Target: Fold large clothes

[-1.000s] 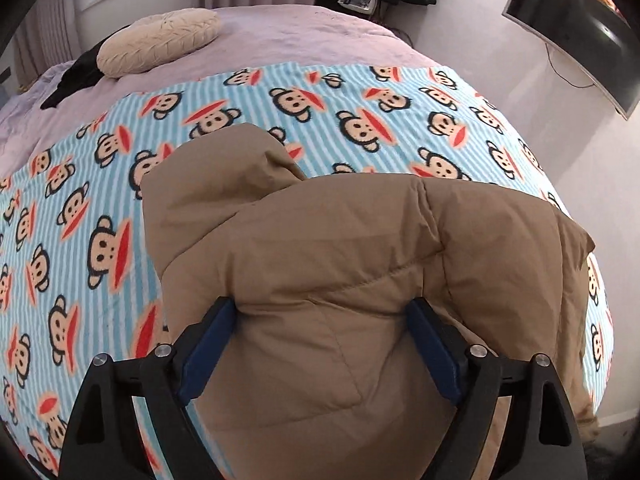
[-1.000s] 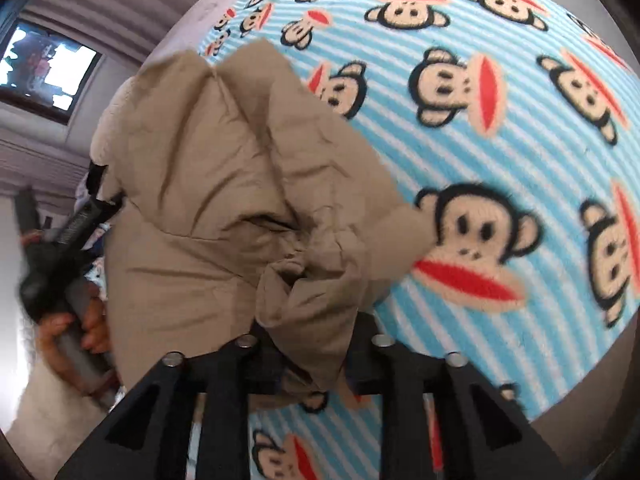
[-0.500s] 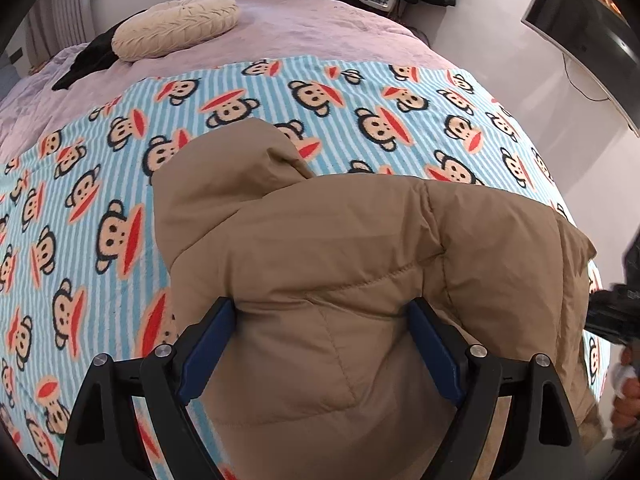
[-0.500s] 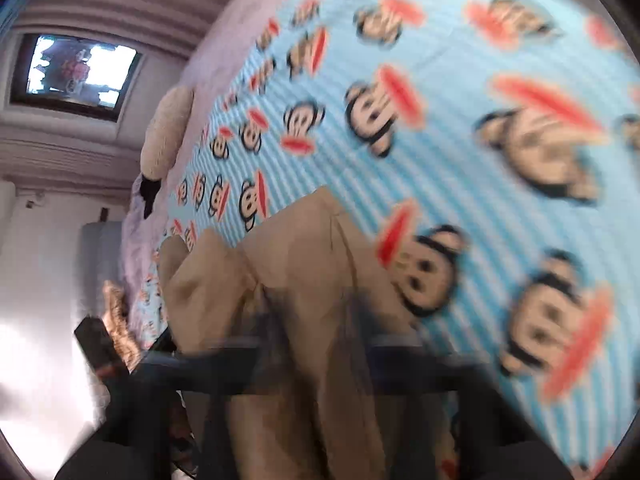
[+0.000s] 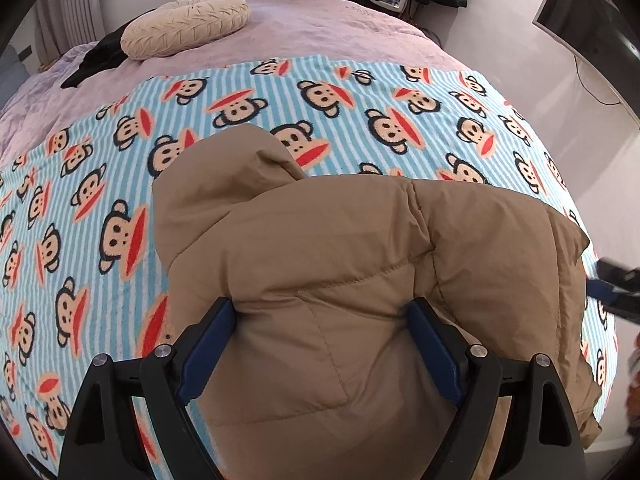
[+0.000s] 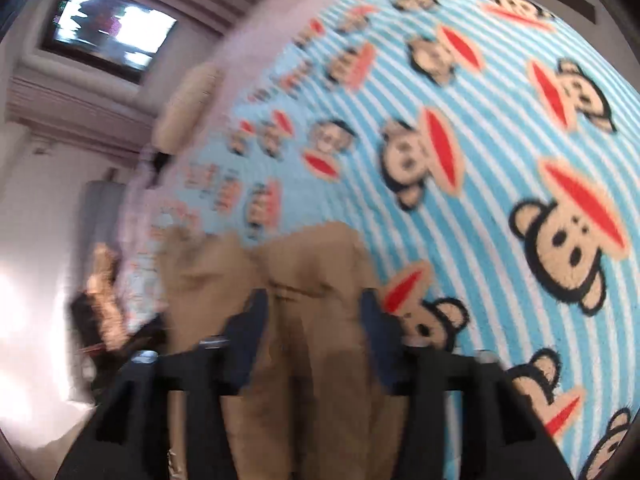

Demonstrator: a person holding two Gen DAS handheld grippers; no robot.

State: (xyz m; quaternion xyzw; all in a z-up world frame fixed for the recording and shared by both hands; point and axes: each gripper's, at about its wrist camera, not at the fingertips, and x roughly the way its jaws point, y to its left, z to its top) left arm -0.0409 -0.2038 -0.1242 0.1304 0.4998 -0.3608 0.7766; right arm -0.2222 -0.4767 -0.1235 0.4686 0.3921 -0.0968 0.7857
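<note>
A tan puffer jacket point(image 5: 340, 240) lies folded on the monkey-print blanket, hood end towards the pillow. My left gripper point(image 5: 320, 312) stands wide over its near part, and both blue pads point(image 5: 208, 336) dent the padding that bulges between them. In the blurred right wrist view the jacket point(image 6: 320, 264) lies as folded fabric between the fingers of my right gripper point(image 6: 314, 304), whose jaws are opening. That gripper also shows as a dark shape at the right edge of the left wrist view, beside the jacket's right side.
The blue striped monkey blanket point(image 5: 360, 92) covers a lilac bed. A cream round cushion point(image 5: 184, 24) and a black garment point(image 5: 96, 60) lie at its far end. A wall TV point(image 5: 580, 20) hangs on the right, and the bed edge drops off there.
The right gripper swung across with bunched jacket fabric, shut tight on it, and its jaws now spread. It has appeared at the right edge of the left view. The left gripper stayed put.
</note>
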